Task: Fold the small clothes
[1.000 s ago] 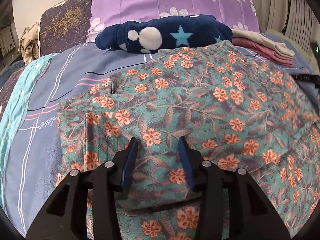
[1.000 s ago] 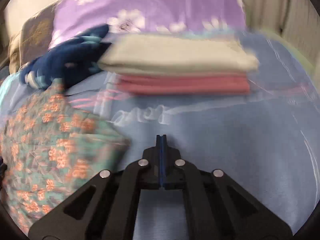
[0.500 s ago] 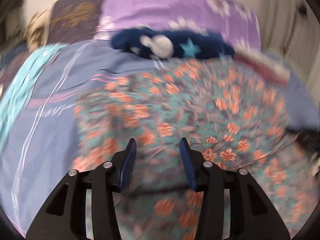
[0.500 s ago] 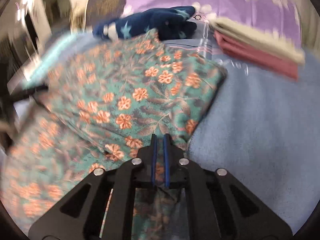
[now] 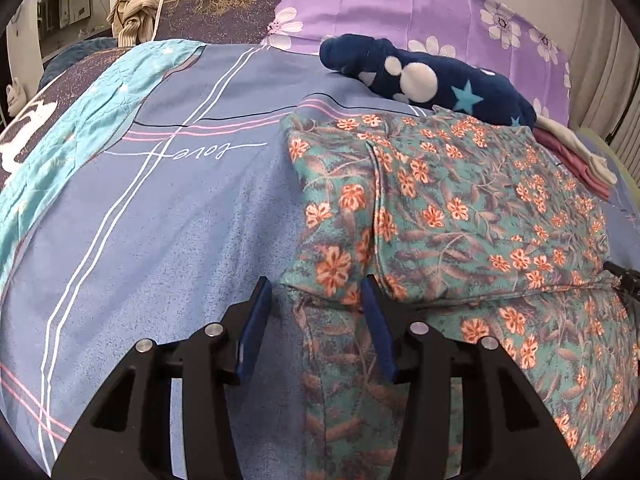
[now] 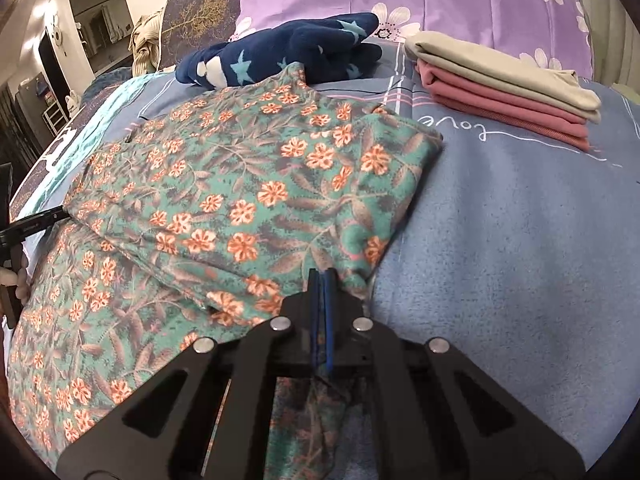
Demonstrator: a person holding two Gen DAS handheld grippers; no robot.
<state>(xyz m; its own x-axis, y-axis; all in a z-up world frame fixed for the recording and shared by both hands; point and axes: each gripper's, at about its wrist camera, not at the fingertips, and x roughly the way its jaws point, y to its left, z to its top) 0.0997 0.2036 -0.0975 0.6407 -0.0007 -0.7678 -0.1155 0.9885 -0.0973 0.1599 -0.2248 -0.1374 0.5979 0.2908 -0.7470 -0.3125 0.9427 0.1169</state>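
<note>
The right gripper (image 6: pixel 322 276) pinches the floral garment's (image 6: pixel 248 184) corner; the left gripper (image 5: pixel 316 300) stands apart astride its folded-over edge.

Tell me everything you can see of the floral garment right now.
The floral garment is soft teal cloth printed with orange flowers and brownish leaves. It lies on the blue bedspread, partly folded: an upper layer is doubled over a wider lower layer. Its far edge touches the navy star-print fleece. The right tongs are shut on its near right corner, cloth trailing between the fingers. The left tongs stand apart around its left edge without pressing it.
</note>
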